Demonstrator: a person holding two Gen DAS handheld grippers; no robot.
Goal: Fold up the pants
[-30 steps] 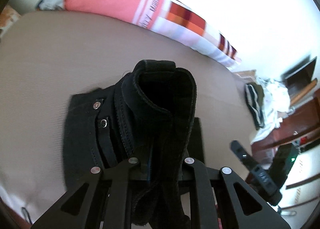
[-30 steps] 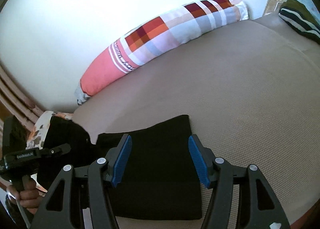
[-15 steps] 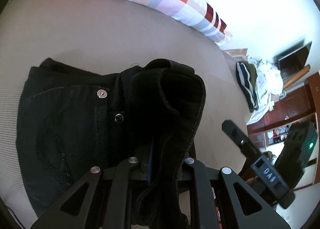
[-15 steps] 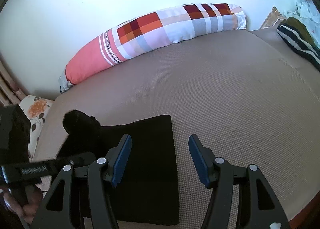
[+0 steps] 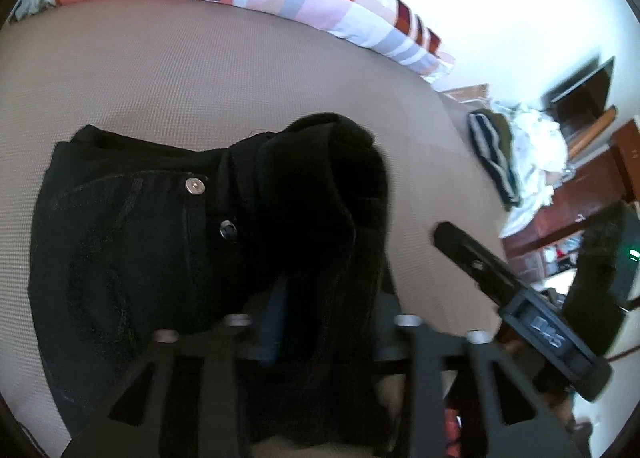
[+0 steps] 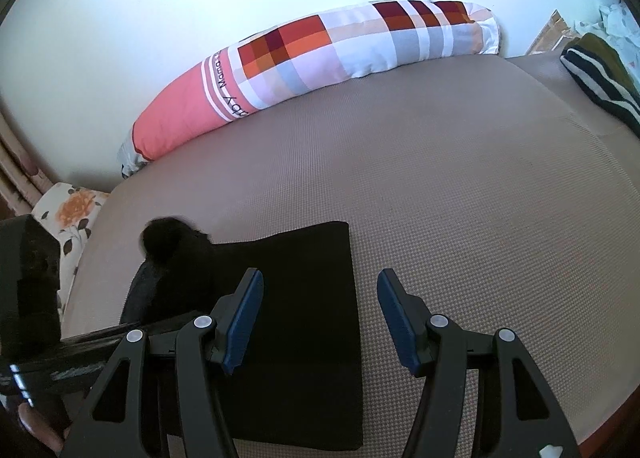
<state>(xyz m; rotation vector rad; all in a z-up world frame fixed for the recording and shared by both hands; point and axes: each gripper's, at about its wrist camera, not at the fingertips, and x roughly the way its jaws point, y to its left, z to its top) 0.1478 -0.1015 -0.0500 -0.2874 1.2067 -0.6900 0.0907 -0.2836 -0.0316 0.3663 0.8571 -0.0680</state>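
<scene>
Two worries: my left gripper [image 5: 320, 322] jaws are opening with the pants [image 5: 132, 242] fold between them, so it may spring back; my right gripper [image 6: 320, 314] jaws stand apart above the bed [image 6: 460, 198].

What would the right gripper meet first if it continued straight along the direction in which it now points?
Probably the bare beige woven mattress cover. The right gripper stands open and empty, tilted downward; the folded black pants lie under its left finger, so their edge might be touched, depth being unclear.
</scene>
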